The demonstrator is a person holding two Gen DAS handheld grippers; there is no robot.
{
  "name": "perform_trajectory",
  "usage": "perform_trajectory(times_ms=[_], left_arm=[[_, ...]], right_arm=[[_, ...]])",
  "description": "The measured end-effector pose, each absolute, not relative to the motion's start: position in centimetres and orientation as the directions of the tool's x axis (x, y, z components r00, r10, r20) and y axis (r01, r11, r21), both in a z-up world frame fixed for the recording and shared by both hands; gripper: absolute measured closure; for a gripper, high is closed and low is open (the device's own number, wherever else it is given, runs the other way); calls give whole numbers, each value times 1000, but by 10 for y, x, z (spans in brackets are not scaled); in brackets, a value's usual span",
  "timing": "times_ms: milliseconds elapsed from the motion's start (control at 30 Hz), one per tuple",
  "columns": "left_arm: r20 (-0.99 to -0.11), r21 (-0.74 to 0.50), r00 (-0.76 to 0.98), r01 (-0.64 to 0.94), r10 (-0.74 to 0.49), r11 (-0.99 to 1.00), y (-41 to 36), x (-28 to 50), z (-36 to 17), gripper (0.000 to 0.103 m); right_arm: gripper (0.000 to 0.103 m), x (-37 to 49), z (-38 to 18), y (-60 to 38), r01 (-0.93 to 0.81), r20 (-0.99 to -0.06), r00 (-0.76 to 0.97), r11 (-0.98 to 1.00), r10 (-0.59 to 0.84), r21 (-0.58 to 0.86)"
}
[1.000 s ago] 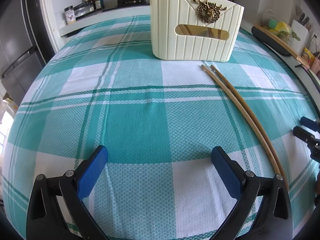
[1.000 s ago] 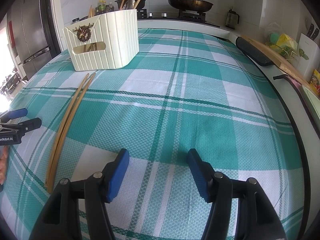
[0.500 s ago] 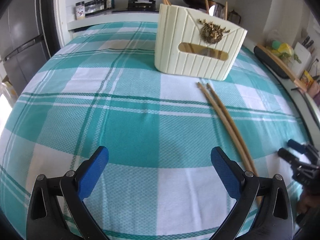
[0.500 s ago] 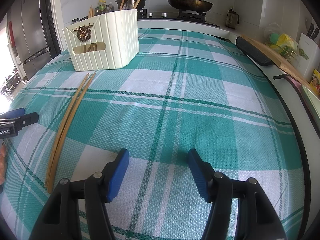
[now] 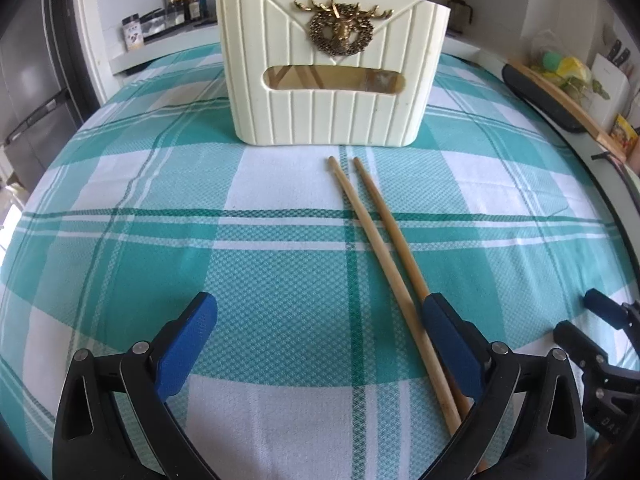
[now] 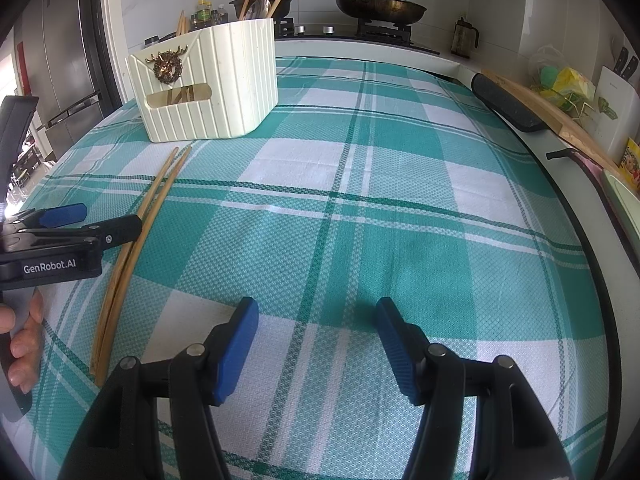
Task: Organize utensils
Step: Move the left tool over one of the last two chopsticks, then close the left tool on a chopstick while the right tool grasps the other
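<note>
Left wrist: left tool (image 5: 318, 322) tilted down, wide open, empty, right pad (image 5: 448, 336) over 2 chopsticks (image 5: 384, 236).

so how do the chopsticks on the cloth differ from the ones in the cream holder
The chopsticks on the cloth lie flat; the chopsticks in the cream holder stand tilted. The loose pair shows its full length on the checked tablecloth, in front of the holder; the stored ones show only tips above the rim and bits through its window. Both look like plain light wood.
</note>
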State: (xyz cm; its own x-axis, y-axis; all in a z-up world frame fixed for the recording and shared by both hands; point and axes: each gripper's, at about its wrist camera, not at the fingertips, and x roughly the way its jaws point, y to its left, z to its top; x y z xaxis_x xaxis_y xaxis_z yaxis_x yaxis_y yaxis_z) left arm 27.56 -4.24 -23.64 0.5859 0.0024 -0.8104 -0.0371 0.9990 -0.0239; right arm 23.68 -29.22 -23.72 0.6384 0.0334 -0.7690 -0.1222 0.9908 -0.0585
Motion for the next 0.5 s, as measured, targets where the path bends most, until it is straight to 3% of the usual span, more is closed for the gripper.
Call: perform_trajectory(times_ms=[167, 233, 333, 367, 400, 433, 500], left_arm=[[-819, 8, 574, -44, 32, 999, -41, 275, -238, 0], [-822, 0, 569, -31, 18, 1000, -42, 274, -237, 5], [-810, 1, 586, 20, -11, 1000, -46, 266, -231, 40], [-808, 1, 589, 38, -22, 999, -47, 264, -229, 60], [-806, 3, 591, 49, -27, 999, -47, 261, -228, 85], [-804, 12, 594, 55, -24, 998, -45, 259, -228, 94], [-802, 7, 597, 55, -27, 998, -39, 255, -228, 98]], right_arm=[[41, 236, -237, -292, -122, -769, 639, 991, 33, -59], [41, 236, -237, -292, -122, -769, 639, 991, 33, -59], [41, 236, -237, -292, -122, -769, 639, 991, 33, -58], [41, 236, -237, -292, -122, -769, 639, 991, 33, -59], [41, 236, -237, -292, -122, -769, 639, 991, 33, -59], [41, 236, -237, -292, -122, -769, 639, 991, 32, -59], [41, 236, -237, -292, -122, -769, 639, 991, 32, -59]])
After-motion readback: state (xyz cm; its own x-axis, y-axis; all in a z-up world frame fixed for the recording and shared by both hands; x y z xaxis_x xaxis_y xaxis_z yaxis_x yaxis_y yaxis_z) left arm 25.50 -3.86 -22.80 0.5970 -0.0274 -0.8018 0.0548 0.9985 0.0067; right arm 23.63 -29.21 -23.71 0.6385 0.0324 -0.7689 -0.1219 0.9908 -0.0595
